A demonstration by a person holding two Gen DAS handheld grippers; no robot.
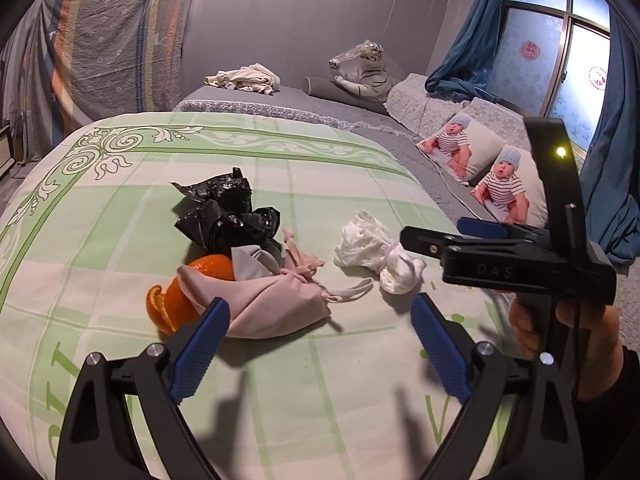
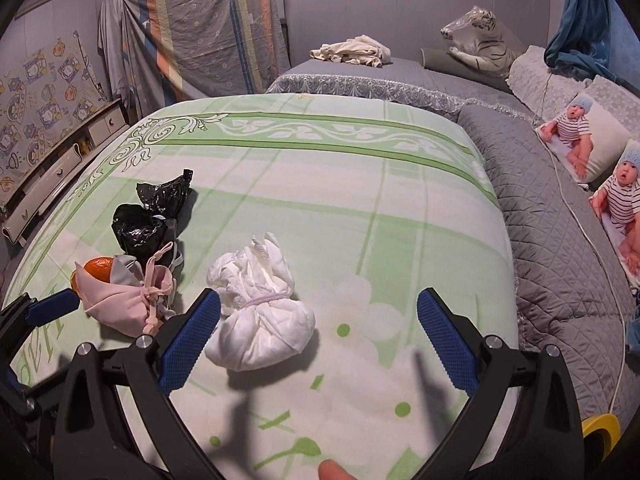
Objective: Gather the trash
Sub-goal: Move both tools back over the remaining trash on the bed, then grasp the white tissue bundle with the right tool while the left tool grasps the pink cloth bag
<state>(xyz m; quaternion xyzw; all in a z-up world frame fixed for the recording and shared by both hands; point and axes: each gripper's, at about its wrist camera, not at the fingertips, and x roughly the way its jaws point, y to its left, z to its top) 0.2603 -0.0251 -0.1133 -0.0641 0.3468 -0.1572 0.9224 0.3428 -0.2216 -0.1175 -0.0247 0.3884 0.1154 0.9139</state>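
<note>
Trash lies on a green-and-white quilt (image 1: 304,168): a crumpled black plastic bag (image 1: 224,212), orange peel (image 1: 176,300), a pink cloth bundle (image 1: 272,300) and a white tied bundle (image 1: 380,252). My left gripper (image 1: 320,344) is open, low over the quilt, with the pink bundle just beyond its left finger. My right gripper (image 2: 318,344) is open too. The white bundle (image 2: 260,320) sits between its fingers, close to the left pad (image 2: 192,344) and far from the right one. In the right wrist view the pink bundle (image 2: 120,300) and black bag (image 2: 152,216) lie to the left.
A grey quilted bedspread (image 2: 560,248) runs along the right, with baby-print pillows (image 2: 584,140) and a white cable (image 2: 580,216). A plush tiger (image 2: 476,44) and a heap of clothes (image 2: 352,52) lie at the back. Drawers (image 2: 60,168) stand at left.
</note>
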